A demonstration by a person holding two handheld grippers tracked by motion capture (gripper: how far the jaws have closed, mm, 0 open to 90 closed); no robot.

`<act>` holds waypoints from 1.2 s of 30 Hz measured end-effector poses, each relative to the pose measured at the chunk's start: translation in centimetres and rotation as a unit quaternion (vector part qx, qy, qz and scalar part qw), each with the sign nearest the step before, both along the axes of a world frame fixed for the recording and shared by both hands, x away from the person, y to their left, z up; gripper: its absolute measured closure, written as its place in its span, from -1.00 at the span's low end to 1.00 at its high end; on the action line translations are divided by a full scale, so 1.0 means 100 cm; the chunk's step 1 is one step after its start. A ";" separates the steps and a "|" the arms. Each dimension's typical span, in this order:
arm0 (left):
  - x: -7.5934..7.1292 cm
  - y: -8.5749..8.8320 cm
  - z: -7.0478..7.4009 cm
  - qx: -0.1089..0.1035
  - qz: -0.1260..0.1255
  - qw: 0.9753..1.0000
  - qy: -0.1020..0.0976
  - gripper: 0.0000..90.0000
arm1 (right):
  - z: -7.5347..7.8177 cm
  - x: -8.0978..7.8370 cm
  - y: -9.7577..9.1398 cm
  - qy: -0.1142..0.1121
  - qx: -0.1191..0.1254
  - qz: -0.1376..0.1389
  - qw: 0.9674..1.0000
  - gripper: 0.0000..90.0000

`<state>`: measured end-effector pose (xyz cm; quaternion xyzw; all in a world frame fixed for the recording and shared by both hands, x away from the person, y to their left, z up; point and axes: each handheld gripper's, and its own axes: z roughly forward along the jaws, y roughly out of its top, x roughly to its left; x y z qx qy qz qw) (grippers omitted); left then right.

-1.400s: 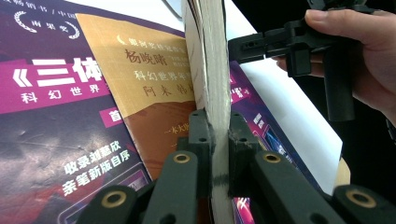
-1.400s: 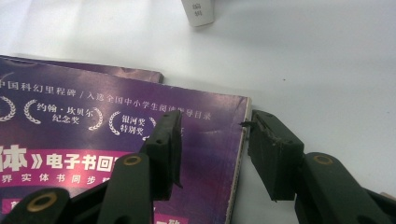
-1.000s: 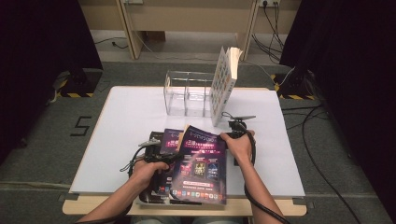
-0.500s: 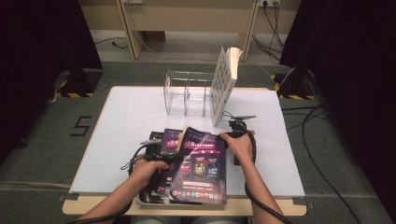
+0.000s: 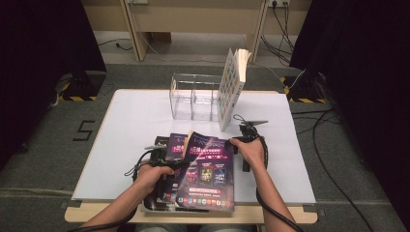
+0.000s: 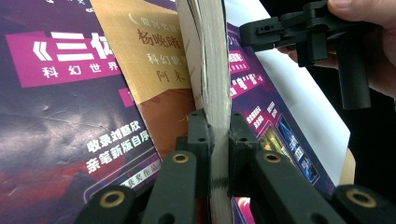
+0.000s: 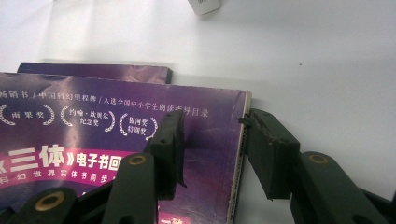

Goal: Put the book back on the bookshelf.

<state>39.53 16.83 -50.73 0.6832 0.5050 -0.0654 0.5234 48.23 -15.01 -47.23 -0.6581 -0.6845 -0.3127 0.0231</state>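
At the near edge of the white table [image 5: 125,125], the left gripper [image 6: 218,133] clamps the lifted pages of the purple glossy paperback book [image 5: 208,174], light, floppy and slippery, so the right gripper [image 7: 212,140], jaws just narrowing around its far right corner, looks best placed by the spine.

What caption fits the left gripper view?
Left gripper clamps the purple book's page edge, right gripper beyond.
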 end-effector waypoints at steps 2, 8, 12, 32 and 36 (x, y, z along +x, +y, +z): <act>0.000 0.000 0.000 -0.001 0.000 1.000 0.001 0.83 | 0.000 -0.001 0.001 0.004 0.002 -0.002 1.000 0.28; 0.000 0.002 -0.001 -0.005 0.001 1.000 0.006 0.82 | 0.001 0.000 0.002 0.023 0.009 0.011 1.000 0.30; 0.000 0.002 -0.001 -0.006 0.000 1.000 0.008 0.82 | 0.001 -0.001 0.002 0.019 0.010 0.012 1.000 0.29; 0.001 0.004 -0.002 -0.009 0.002 1.000 0.014 0.81 | 0.003 0.001 -0.001 0.053 0.021 0.026 0.998 0.36; 0.000 0.005 -0.002 -0.006 0.003 1.000 0.014 0.81 | -0.001 0.003 -0.002 0.042 0.049 0.012 0.998 0.38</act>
